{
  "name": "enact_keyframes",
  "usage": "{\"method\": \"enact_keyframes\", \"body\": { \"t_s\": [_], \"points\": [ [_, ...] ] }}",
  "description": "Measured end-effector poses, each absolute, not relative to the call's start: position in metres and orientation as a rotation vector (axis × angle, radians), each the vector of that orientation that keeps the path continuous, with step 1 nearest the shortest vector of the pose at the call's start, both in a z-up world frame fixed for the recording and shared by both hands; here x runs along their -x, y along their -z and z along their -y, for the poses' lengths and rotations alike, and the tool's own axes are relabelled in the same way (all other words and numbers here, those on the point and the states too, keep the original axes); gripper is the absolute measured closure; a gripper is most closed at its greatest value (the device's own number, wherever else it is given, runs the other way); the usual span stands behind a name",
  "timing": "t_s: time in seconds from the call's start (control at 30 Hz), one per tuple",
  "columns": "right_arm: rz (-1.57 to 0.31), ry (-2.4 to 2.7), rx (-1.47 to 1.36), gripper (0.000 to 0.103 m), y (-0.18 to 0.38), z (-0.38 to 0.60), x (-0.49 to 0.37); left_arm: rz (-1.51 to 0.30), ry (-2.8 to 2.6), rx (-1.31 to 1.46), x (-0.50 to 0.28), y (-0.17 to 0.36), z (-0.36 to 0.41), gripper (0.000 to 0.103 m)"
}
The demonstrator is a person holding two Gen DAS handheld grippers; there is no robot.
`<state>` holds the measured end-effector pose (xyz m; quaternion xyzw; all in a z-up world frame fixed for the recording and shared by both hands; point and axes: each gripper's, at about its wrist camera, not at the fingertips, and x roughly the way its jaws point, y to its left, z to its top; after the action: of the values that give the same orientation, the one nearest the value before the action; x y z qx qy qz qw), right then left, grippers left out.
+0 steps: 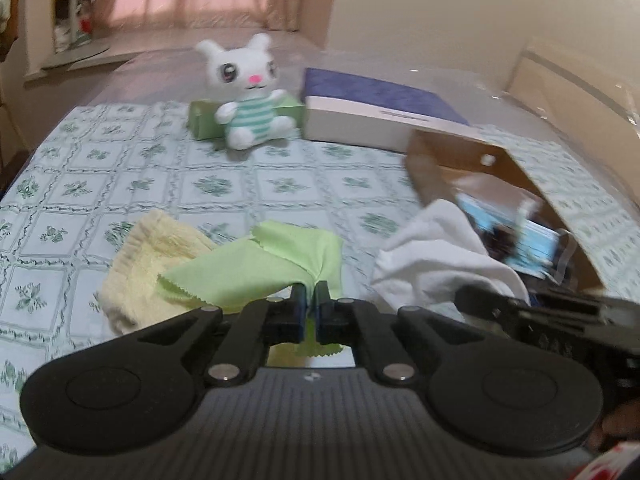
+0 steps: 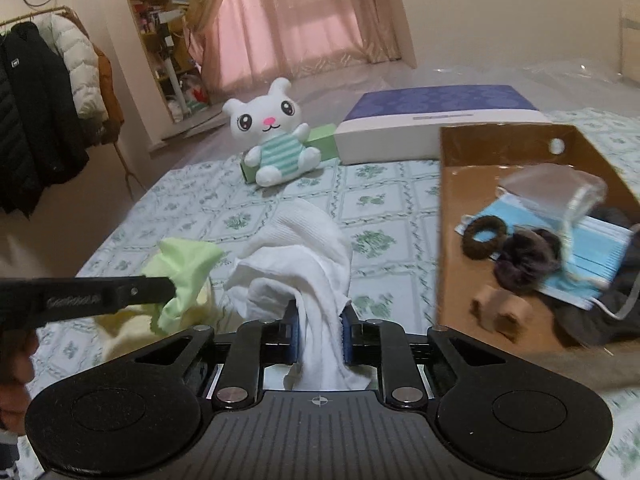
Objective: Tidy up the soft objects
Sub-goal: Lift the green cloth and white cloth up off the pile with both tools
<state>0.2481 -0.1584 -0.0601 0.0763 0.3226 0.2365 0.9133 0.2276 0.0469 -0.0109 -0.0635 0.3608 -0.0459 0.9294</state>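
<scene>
Two grippers angled downward, left gripper (image 1: 309, 294) jaws pinching green cloth (image 1: 256, 268), right gripper (image 2: 320, 316) clamping white cloth (image 2: 304, 248)

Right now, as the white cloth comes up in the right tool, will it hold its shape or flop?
Probably flop: the white cloth already bunches and droops in folds around the right tool, which is clamped on it. It looks light, so it should lift easily. Its trailing edge may brush the cardboard box wall when carried over.
</scene>
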Motion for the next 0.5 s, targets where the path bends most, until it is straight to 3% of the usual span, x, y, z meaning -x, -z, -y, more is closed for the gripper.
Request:
{"method": "enact_keyframes", "body": {
  "t_s": [0.5],
  "points": [
    [-0.891, -0.439, -0.062, 0.083, 0.075, 0.212, -0.163, -0.959, 0.326, 0.210, -0.121, 0.043, -0.007, 0.098]
  ]
}}
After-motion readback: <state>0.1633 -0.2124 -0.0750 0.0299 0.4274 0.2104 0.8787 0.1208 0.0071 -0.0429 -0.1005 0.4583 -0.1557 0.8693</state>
